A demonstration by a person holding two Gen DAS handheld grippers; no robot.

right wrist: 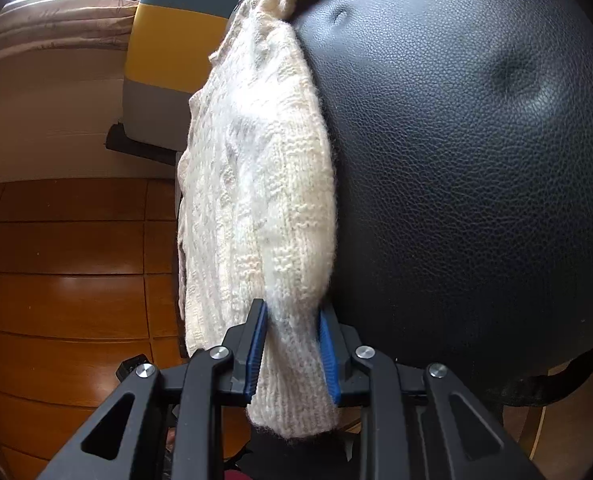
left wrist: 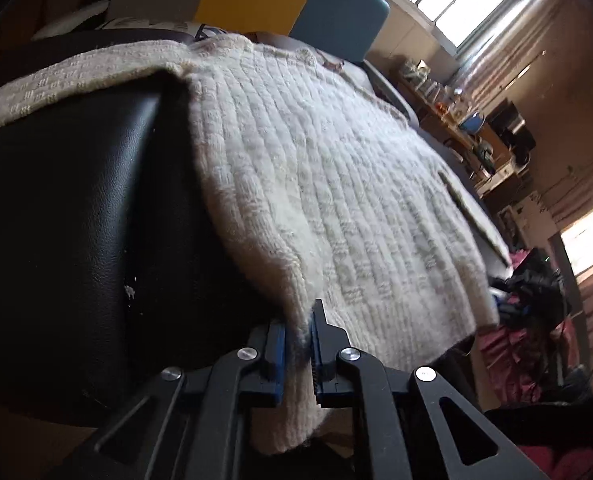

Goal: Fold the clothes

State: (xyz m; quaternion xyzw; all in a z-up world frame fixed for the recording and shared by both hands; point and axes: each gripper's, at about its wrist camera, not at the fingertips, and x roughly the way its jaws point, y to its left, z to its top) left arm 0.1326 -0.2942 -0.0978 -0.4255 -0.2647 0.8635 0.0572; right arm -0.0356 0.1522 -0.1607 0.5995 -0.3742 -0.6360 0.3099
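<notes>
A cream knitted sweater (left wrist: pixel 336 200) lies spread over a black leather seat (left wrist: pixel 76 200), its lower edge hanging off the near side. My left gripper (left wrist: pixel 298 320) is shut on that hanging hem, with the knit pinched between the blue pads. In the right wrist view a sleeve (right wrist: pixel 256 180) of the sweater droops down the side of the black leather seat (right wrist: pixel 476 160). My right gripper (right wrist: pixel 292 308) has the sleeve between its blue pads. The knit fills the gap and is squeezed narrower there, and the cuff hangs below the jaws.
A yellow and teal panel (left wrist: pixel 296 4) stands behind the seat. A cluttered desk (left wrist: pixel 476 132) and a pile of dark and pink clothes (left wrist: pixel 536 300) lie to the right. Wooden floor (right wrist: pixel 64 280) spreads left of the sleeve, under the yellow and teal panel (right wrist: pixel 168 48).
</notes>
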